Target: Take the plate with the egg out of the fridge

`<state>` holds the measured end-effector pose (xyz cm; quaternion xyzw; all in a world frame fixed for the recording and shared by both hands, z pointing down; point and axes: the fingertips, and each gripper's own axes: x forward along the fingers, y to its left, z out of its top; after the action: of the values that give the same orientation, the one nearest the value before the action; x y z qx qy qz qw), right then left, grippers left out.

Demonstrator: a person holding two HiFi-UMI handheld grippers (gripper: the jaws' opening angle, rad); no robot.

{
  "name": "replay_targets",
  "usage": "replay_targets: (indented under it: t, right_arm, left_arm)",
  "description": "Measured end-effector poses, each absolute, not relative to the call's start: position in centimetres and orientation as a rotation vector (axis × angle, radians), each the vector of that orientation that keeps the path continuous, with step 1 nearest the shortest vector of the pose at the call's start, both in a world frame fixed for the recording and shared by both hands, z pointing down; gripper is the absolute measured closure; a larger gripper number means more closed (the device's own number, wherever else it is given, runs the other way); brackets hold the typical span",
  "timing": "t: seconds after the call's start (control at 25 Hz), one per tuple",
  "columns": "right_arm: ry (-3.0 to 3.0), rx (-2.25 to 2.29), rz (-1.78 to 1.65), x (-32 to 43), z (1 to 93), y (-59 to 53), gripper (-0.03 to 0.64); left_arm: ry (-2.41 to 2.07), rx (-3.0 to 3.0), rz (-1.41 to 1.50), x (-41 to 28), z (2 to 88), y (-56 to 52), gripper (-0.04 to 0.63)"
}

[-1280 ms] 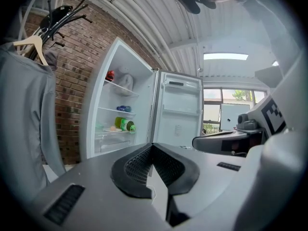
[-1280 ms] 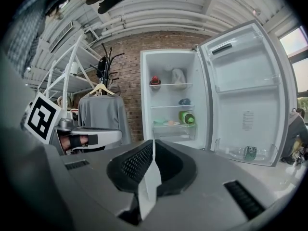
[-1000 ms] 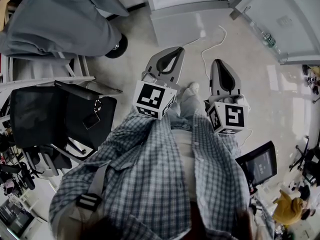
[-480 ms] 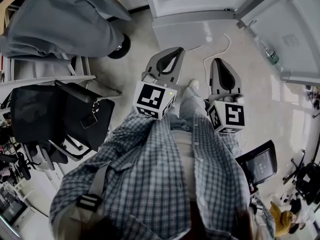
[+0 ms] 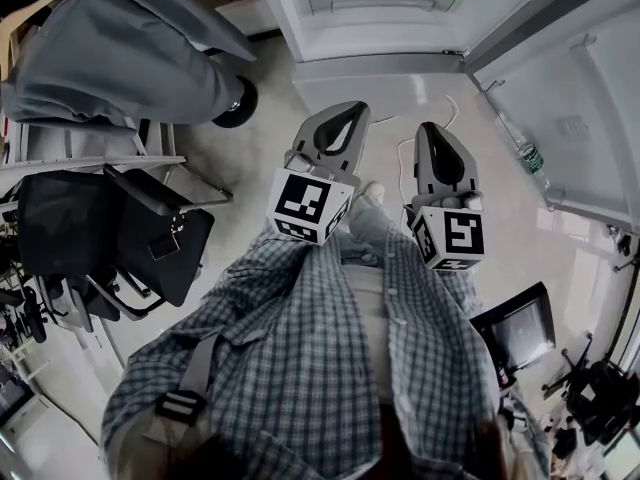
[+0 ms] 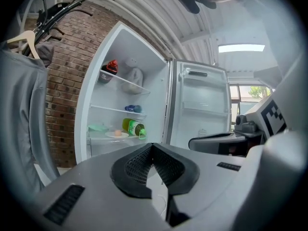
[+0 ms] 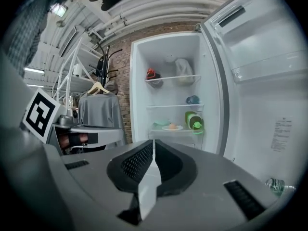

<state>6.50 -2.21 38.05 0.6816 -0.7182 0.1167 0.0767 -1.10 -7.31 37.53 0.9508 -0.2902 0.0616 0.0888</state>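
Grey and clenched on nothing, the right hand-held gripper [image 7: 153, 142] was held level and pointed almost straight at the plate [image 7: 172, 127] with the egg [image 7: 173, 125]. The plate was seen well ahead on a lower shelf [image 7: 185, 131] of the open fridge [image 7: 166, 93], just beside a green bottle [image 7: 194, 120]. The left hand-held gripper [image 6: 153, 146], likewise closed and empty, was held alongside with the plate lying left of its jaw line, so the right was judged the better aligned.

The person is wearing a blue-and-white checked button-front shirt [image 5: 300, 353], with a grey webbing strap with a black buckle [image 5: 180, 405] lying across it. The left gripper [image 5: 352, 109] and the right gripper [image 5: 431, 128], both smooth grey moulded shells tapering to a point, are each carrying a white cube with black square markers [image 5: 308, 206], and are showing black ribbed pads [image 6: 137, 165] inside their jaws.
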Motion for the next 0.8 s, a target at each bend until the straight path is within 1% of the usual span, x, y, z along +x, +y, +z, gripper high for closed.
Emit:
replay_targets:
  t: [0.48,0.8]
  right_arm:
    - [-2.190,2.003,0.326,12.9,37.9,-4.6,0.597]
    - [-2.210,1.963,0.348,14.8,38.7,-4.9,0.597]
  left_arm:
    - [-0.935,2.798,0.166,4.7,37.0,-10.0,0.589]
    - [-0.941,2.793,0.170,7.2,37.1,-9.8,0.589]
